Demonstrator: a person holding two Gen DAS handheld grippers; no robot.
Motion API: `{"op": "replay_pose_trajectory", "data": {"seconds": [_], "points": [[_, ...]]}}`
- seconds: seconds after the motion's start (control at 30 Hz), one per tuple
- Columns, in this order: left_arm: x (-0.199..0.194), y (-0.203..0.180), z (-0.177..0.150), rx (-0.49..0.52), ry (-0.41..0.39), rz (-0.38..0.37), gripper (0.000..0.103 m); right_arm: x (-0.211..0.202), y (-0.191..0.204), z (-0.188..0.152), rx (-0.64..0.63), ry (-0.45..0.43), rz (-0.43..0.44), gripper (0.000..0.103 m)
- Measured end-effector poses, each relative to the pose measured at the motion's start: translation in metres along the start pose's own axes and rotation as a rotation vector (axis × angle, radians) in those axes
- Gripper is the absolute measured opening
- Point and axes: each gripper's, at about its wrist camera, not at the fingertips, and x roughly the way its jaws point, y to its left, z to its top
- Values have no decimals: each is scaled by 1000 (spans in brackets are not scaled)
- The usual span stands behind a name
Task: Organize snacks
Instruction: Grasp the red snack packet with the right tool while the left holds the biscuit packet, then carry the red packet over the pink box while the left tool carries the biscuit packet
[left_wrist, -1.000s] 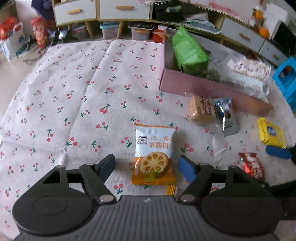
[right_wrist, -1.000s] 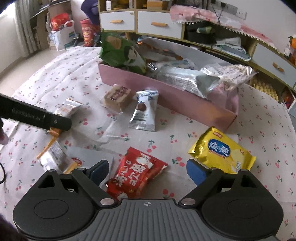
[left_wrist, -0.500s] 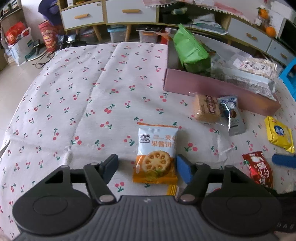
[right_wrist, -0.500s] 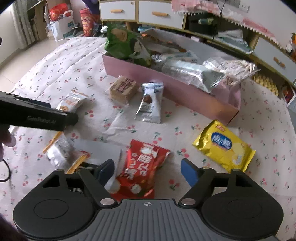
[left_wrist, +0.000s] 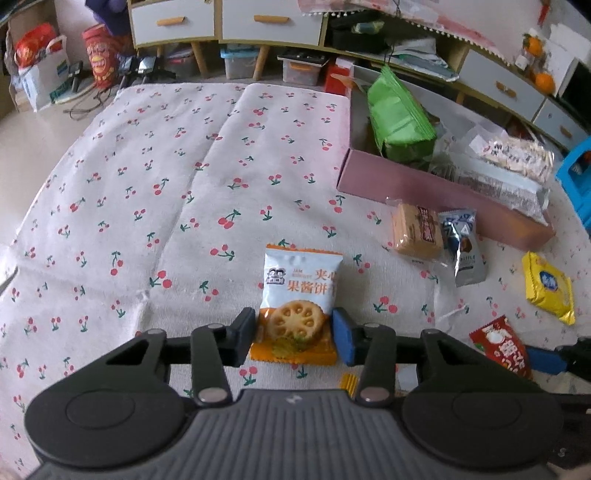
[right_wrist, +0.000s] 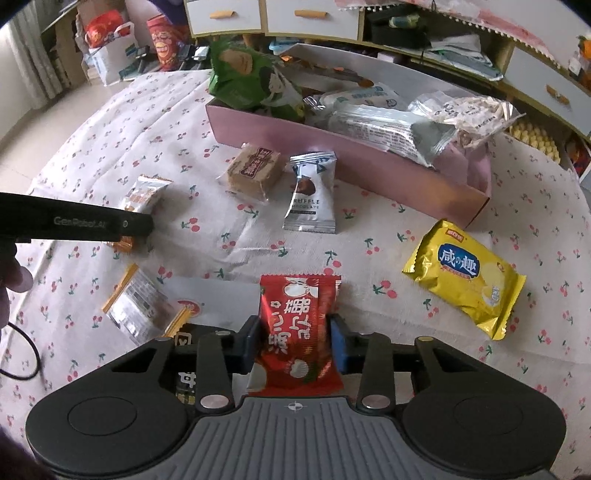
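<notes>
Both of your grippers have narrowed sharply over the past second, and the jaws are closing now. Your left gripper (left_wrist: 293, 332) brackets the lower, orange end of the white-and-orange jam-biscuit packet (left_wrist: 297, 301); its pads sit right against the packet's edges, though you cannot tell whether they press yet. Your right gripper (right_wrist: 293, 341) has gone from standing wide around the red crinkly foil snack packet (right_wrist: 297, 332) to hugging its sides, and the packet appears pinched between the pads. Neither hand has travelled much, so both packets likely lie on the cherry-print cloth (left_wrist: 166, 184) where they were. You seem one squeeze away from two secure picks.

The likely destination, the long pink cardboard box (right_wrist: 369, 166), sits beyond, already crowded with a green bag (right_wrist: 251, 81) and silvery wrappers that spill over its near wall. Between you and it lie a clear-wrapped tan wafer block (right_wrist: 253, 173), a silver truffle-chocolate sachet (right_wrist: 312, 194) and a yellow foil cracker pack (right_wrist: 463, 277). A flat clear-and-orange wrapper (right_wrist: 138, 306) rests just beside your right jaws. Carry high over these, and look for bare room in the box.
</notes>
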Motion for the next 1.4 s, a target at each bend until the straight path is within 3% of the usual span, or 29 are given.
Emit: {"op": "replay_pose_trajectory", "data": {"seconds": [0.33, 0.7, 1.4], "points": [[-2, 10, 5, -116, 28, -115, 39, -14, -20, 8, 155, -32, 101, 37], [-13, 12, 11, -155, 19, -188, 39, -28, -29, 13, 194, -72, 93, 37], [-64, 4, 43, -177, -182, -256, 39, -79, -58, 45, 326, -301, 68, 37]]}}
